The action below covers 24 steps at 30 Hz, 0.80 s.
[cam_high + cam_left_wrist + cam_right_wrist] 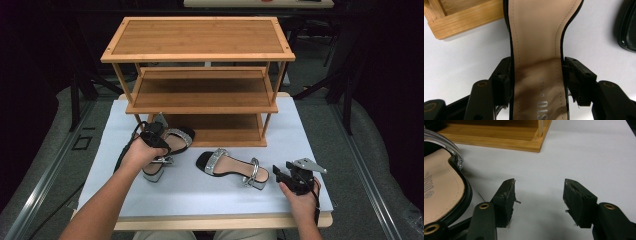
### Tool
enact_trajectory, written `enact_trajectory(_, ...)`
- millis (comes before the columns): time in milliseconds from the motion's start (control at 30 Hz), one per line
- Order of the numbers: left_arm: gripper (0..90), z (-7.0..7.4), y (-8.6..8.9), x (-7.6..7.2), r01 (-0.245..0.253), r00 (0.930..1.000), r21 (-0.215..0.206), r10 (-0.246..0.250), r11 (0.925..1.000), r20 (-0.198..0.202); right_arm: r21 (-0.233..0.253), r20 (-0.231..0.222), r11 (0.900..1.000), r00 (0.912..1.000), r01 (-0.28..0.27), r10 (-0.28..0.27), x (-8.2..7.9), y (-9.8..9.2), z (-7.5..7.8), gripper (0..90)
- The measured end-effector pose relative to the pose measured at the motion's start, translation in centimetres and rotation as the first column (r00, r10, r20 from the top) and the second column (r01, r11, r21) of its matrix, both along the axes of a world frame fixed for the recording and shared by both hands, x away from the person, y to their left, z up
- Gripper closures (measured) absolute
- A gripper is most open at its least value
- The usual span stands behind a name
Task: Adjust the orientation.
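Left claw (537,72) grips left sandal (537,45) by its sides, just before the bamboo rack (200,75). Right claw (537,195) open over white worktop (586,157), second sandal (232,167) beside it.

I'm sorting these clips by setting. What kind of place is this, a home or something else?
Probably a lab or recording workspace, not a home: a white-covered table on a metal-framed stand, a bare bamboo shoe rack staged on it, and dark surroundings.
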<state>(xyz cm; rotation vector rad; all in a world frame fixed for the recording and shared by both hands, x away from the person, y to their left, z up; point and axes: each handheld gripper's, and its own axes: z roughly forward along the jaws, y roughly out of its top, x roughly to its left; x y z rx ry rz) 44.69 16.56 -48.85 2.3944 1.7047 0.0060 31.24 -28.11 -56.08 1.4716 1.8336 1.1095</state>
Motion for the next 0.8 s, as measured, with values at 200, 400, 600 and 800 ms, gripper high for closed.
enact_trajectory(200,43.2,-0.2,0.0,0.1,-0.005,1.0000,-0.002,0.005,1.0000,-0.007,0.000,0.001,1.000,1.0000,-0.001,0.001,0.0,0.0,0.0,42.6)
enact_trajectory(400,43.1,-0.9,0.1,0.0,-0.010,0.9999,-0.002,0.010,0.9999,-0.013,-0.001,-0.002,1.000,1.0000,-0.002,0.002,0.0,0.0,0.0,42.6)
enact_trajectory(600,42.6,-1.1,0.3,-0.2,0.008,1.0000,-0.007,-0.008,0.9999,0.003,0.000,-0.004,1.000,1.0000,-0.002,0.002,0.0,0.0,0.0,42.4)
enact_trajectory(800,39.3,-0.9,0.4,-0.6,0.031,0.9995,-0.018,-0.031,0.9993,0.007,0.002,-0.005,1.000,1.0000,-0.003,0.003,0.1,0.0,0.0,41.8)
